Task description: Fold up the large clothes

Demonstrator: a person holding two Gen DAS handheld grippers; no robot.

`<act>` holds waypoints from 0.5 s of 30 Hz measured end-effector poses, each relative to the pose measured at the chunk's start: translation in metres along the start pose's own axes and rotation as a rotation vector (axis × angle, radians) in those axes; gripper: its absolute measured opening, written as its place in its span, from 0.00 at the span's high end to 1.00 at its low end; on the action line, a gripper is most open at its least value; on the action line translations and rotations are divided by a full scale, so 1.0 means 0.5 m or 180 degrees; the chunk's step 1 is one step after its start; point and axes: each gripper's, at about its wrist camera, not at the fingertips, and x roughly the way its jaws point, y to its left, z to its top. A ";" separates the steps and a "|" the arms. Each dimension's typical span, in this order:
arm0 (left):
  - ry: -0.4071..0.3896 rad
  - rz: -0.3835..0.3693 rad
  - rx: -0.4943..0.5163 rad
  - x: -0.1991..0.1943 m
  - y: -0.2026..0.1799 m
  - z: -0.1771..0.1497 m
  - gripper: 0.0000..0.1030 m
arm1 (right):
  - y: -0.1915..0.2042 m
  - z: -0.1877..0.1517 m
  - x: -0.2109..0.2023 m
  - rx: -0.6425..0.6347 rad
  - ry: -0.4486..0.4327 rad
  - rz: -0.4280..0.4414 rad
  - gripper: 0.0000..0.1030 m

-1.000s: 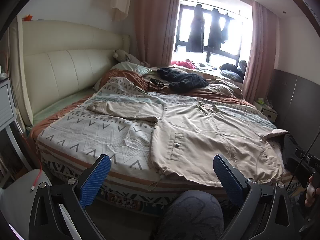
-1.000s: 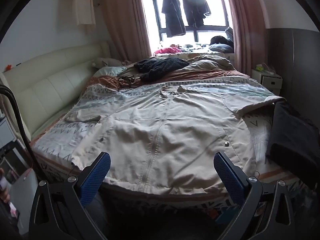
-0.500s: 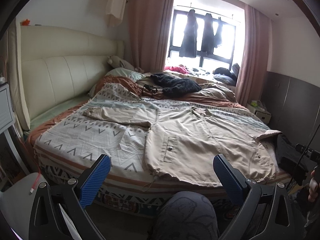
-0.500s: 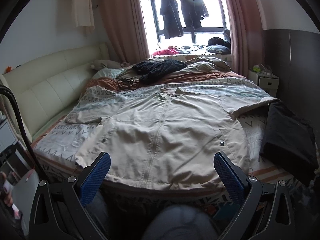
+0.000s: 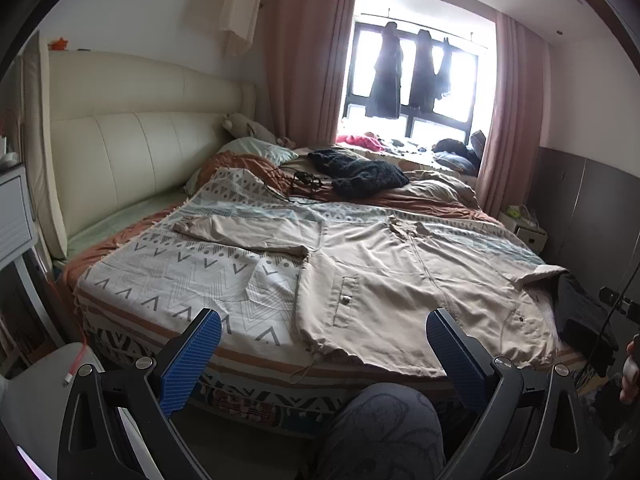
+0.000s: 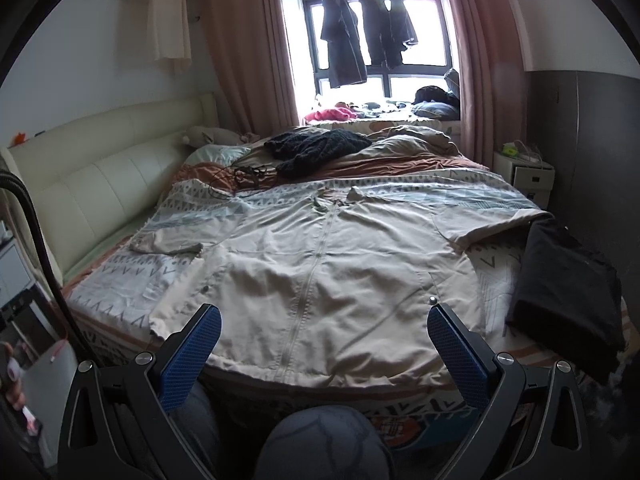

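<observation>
A large beige zip jacket [image 5: 404, 276] [image 6: 320, 280] lies spread flat, front up, on the patterned bedspread [image 5: 192, 276] [image 6: 132, 284]. Its left sleeve [image 5: 240, 234] stretches out sideways; the right sleeve [image 6: 492, 224] runs toward the bed's right edge. My left gripper [image 5: 322, 356] stands open, held back from the bed's near edge, nothing between its blue pads. The right gripper [image 6: 324, 354] is open too, hovering before the jacket's hem. Neither touches the cloth.
A dark folded garment [image 6: 568, 292] hangs over the bed's right corner. A black knit [image 6: 316, 146] and cables [image 6: 244, 174] lie farther back. The person's knee [image 5: 384, 428] [image 6: 320, 440] shows between the fingers. Cream headboard [image 5: 120, 152] left, nightstand [image 6: 528, 176] right.
Both grippers have drawn back and risen a little from the bed, so more of the room and the person's knee show. Both stayed open; the jacket has not moved.
</observation>
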 end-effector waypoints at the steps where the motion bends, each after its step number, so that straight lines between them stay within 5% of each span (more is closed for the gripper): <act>1: -0.0005 -0.0013 -0.0016 -0.003 0.000 0.000 0.00 | 0.000 0.000 -0.001 0.0000 -0.0011 0.0005 0.00; 15: -0.0063 -0.0009 0.0055 -0.020 -0.005 0.001 0.00 | 0.005 -0.009 -0.002 0.0012 -0.0013 0.0010 0.00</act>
